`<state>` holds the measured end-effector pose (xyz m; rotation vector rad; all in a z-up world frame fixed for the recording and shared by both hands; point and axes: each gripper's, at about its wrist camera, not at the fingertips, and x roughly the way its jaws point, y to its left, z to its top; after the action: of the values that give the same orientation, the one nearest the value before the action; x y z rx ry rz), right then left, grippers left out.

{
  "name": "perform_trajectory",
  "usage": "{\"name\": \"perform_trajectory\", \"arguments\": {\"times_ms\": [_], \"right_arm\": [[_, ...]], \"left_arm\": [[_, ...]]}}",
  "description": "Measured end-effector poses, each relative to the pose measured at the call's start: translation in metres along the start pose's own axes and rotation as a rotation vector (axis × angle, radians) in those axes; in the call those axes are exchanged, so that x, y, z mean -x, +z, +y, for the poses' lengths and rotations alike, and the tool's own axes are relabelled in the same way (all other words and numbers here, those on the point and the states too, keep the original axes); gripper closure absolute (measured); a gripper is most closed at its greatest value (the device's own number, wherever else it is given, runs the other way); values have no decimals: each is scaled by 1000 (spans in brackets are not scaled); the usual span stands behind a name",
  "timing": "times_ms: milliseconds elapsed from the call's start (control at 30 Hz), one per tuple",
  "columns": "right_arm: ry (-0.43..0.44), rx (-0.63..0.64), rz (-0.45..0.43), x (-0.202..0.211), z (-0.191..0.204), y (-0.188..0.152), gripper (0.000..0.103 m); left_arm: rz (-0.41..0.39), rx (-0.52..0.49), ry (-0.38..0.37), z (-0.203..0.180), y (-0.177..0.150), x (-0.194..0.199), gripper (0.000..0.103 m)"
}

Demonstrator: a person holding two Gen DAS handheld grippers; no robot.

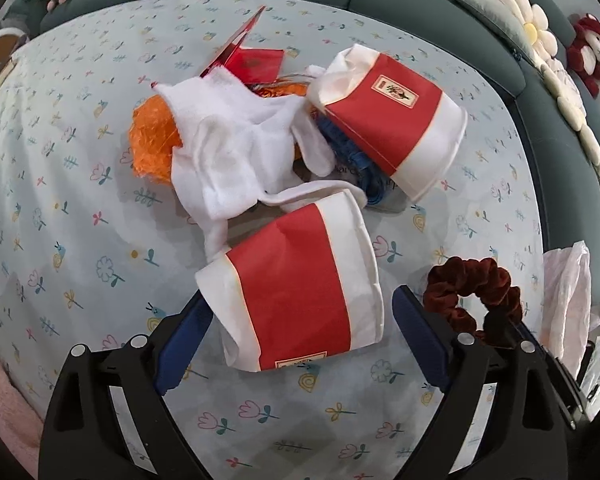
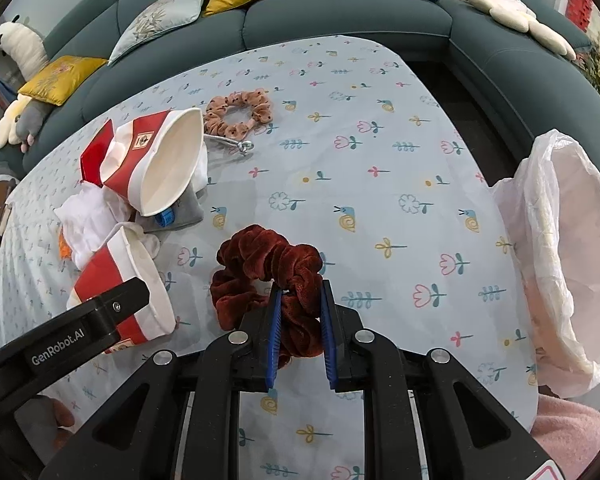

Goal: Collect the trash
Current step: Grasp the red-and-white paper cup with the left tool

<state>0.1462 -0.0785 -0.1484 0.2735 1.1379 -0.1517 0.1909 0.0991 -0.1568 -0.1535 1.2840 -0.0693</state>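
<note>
A red-and-white paper cup (image 1: 296,288) lies on its side on the flowered tablecloth (image 1: 80,240). My left gripper (image 1: 300,312) is open and straddles it, with small gaps between the blue pads and the cup. In the right wrist view that cup (image 2: 140,276) sits under the left gripper's black finger (image 2: 100,312). My right gripper (image 2: 300,292) is shut on a dark red velvet scrunchie (image 2: 268,264), which also shows as the scrunchie (image 1: 472,280) just right of the cup.
A second paper cup (image 1: 392,120) lies on a heap of white tissue (image 1: 228,148), orange plastic (image 1: 152,140), a red packet (image 1: 256,60) and a blue item (image 1: 352,160). A pink scrunchie (image 2: 238,114) lies farther back. An open white plastic bag (image 2: 560,248) hangs at the table's right edge. A sofa (image 2: 340,20) curves behind.
</note>
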Motion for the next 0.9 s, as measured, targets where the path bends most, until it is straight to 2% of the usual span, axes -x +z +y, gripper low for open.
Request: {"name": "perform_trajectory", "arguments": {"times_ms": [133, 233, 333, 467, 600, 733, 900], "right_arm": [[7, -9, 2, 2, -5, 0, 86], [35, 5, 19, -2, -1, -1, 86], [53, 29, 23, -6, 9, 1, 86], [108, 76, 58, -13, 31, -1, 86], [163, 158, 80, -9, 59, -17, 86], [224, 189, 109, -1, 76, -40, 86], [218, 201, 102, 16, 75, -58, 86]], "left_arm": [[-26, -1, 30, 6, 0, 4, 16], [-9, 3, 27, 17, -2, 4, 17], [18, 12, 11, 30, -10, 6, 17], [4, 61, 16, 48, -16, 17, 17], [-31, 125, -6, 64, -15, 34, 17], [-46, 112, -6, 60, -15, 43, 17], [-34, 93, -1, 49, -30, 44, 17]]}}
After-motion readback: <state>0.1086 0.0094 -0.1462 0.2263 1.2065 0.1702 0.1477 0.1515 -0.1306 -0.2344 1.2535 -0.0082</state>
